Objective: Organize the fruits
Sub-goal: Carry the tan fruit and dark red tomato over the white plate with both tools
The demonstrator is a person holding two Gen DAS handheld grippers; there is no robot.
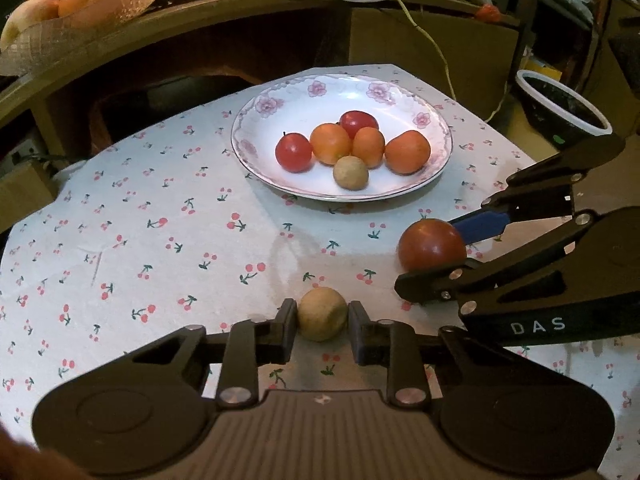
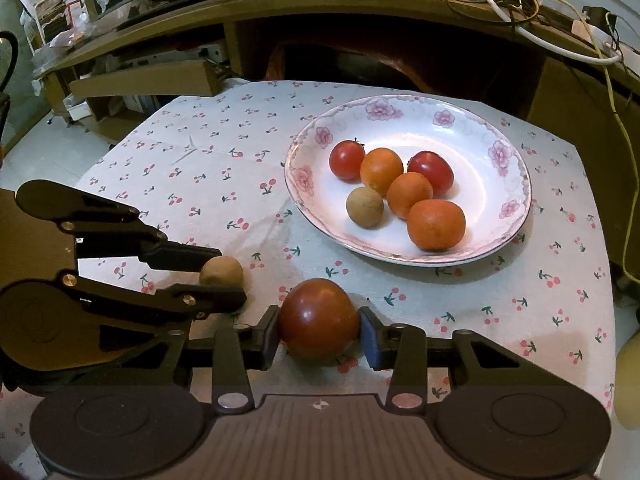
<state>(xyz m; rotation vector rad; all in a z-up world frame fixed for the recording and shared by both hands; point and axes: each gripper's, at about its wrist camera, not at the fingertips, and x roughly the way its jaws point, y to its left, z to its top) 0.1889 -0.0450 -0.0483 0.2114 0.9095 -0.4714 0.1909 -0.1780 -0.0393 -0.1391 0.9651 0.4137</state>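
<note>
On a bench (image 1: pixel 132 216) covered by a white cloth printed with small cherries, two hand-held claws sit side by side on the near side of a flowered white plate (image 1: pixel 440 136).

Furthest left of the plate, and nearer the viewer, is the left claw (image 1: pixel 322 322). Its two fingers sit against either side of a small round tan fruit, possibly a longan (image 1: pixel 322 314), which rests on the cloth. The fingers appear closed onto it, with no gap visible on either side. The fruit is round, so it has no long axis to line up with.

Just right of it, still on the near side of the plate, is the right claw (image 2: pixel 319 330). Its black finger and its blue-padded finger clamp a larger dark red tomato (image 2: pixel 319 318), which also seems to touch the cloth.

The plate lies straight ahead of both claws, beyond the fruits they hold. From the left claw it is ahead and slightly right; from the right claw it is ahead and to the right. The right claw looks a little nearer to the plate's rim.

The plate holds six small fruits clustered near its middle: two red tomatoes, three orange fruits and one tan fruit matching the one in the left claw. Bare plate remains around the cluster, mostly on its left side.

Beyond the plate, on a wooden shelf to the upper left, a basket (image 1: pixel 120 0) holds large oranges.
</note>
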